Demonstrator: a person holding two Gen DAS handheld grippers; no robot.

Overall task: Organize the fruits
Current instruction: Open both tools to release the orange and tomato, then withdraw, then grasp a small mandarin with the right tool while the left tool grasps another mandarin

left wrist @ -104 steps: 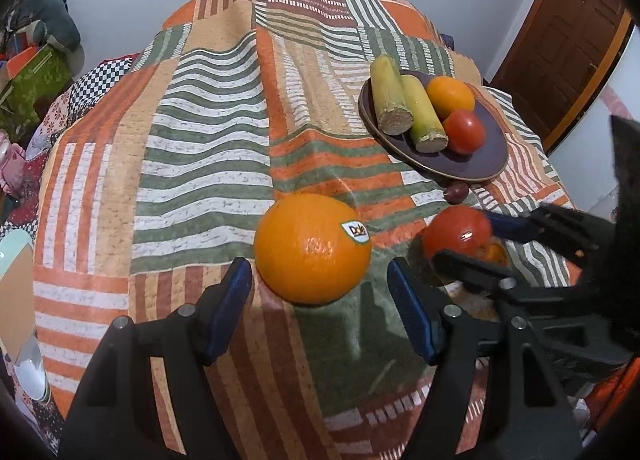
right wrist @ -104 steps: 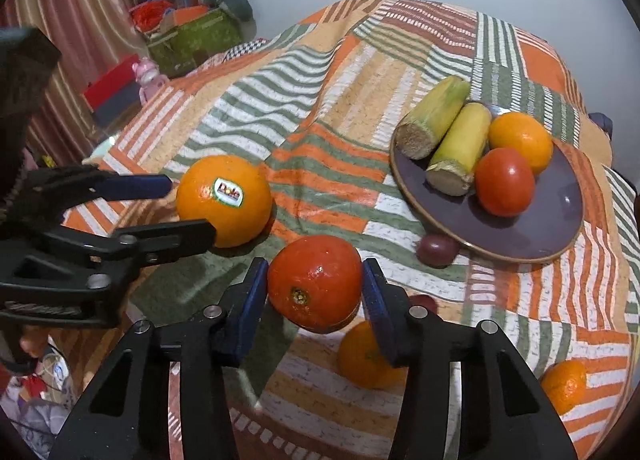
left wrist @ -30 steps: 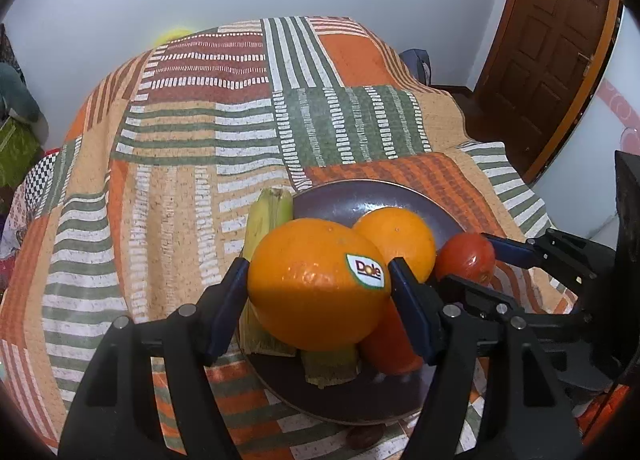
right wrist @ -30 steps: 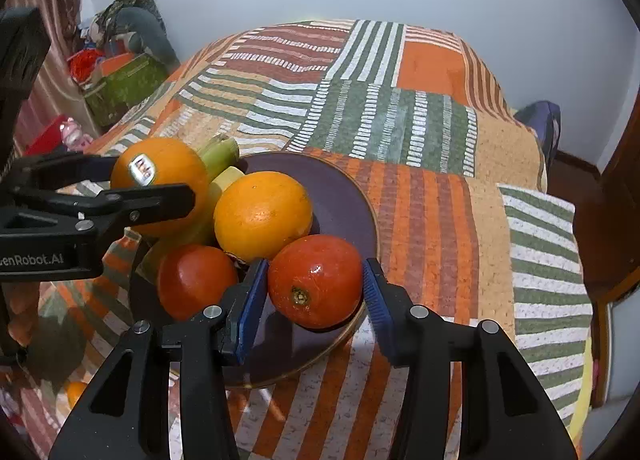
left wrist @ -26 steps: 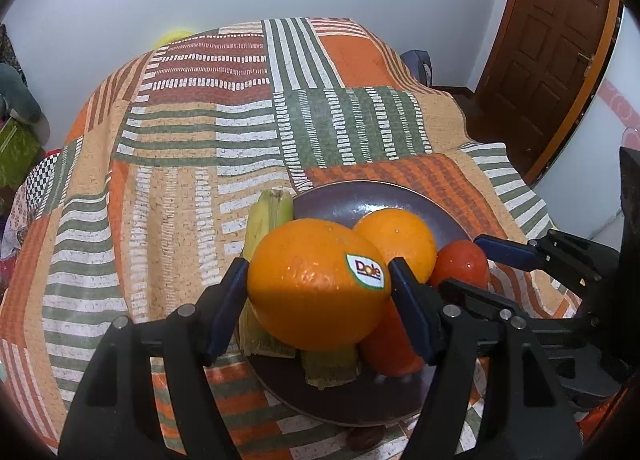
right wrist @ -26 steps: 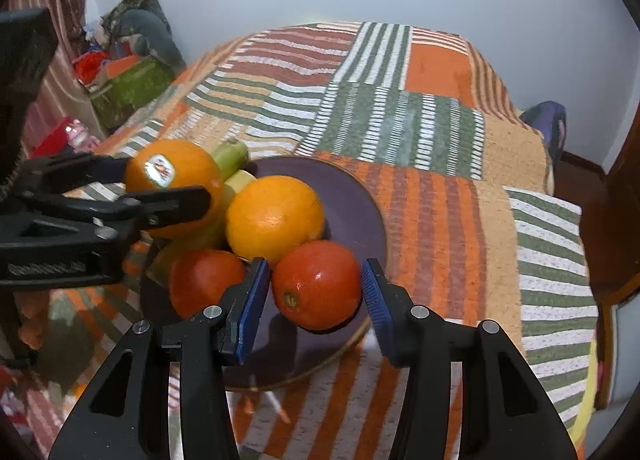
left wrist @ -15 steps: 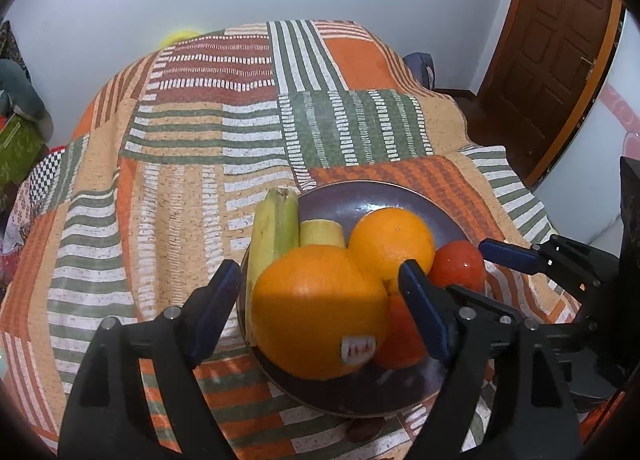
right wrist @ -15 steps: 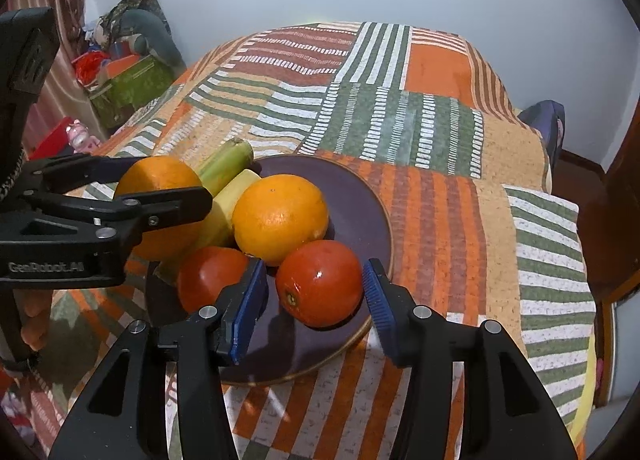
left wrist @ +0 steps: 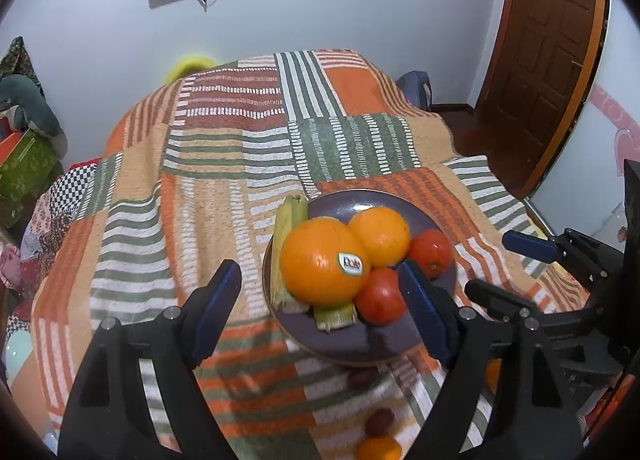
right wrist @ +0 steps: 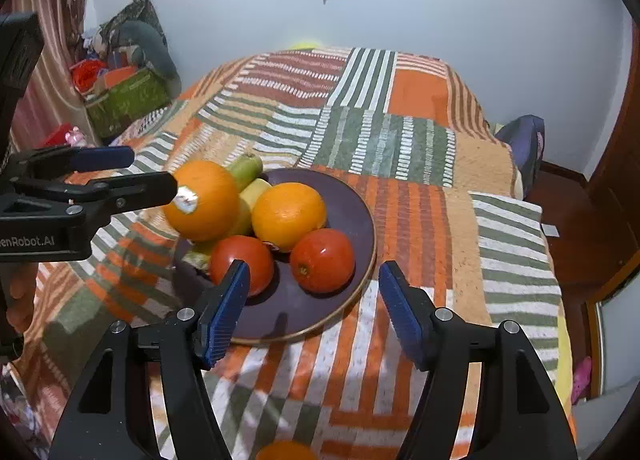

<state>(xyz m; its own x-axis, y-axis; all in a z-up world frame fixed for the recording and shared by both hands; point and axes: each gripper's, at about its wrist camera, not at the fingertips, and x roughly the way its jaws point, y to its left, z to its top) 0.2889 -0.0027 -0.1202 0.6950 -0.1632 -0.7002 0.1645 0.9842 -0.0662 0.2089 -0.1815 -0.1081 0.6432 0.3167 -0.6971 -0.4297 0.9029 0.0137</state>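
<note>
Purple plate (right wrist: 360, 212): stickered orange (left wrist: 320, 260) atop sugarcane pieces (left wrist: 288, 220), red tomato (right wrist: 322, 260) near rim, both released there for gathering; left gripper (left wrist: 320, 308) spread empty, right gripper (right wrist: 316, 304) just opening, empty.

Left gripper (left wrist: 320, 304) and right gripper (right wrist: 314, 310) both angled downward, side by side, fingers spread and empty; right fingers just opening.

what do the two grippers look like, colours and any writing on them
Both the left gripper and the right gripper are matte black frames with silver screws and ribbed blue pads on the fingers. White "enRobot.AI" lettering shows on the left gripper's side. No cables visible.
</note>
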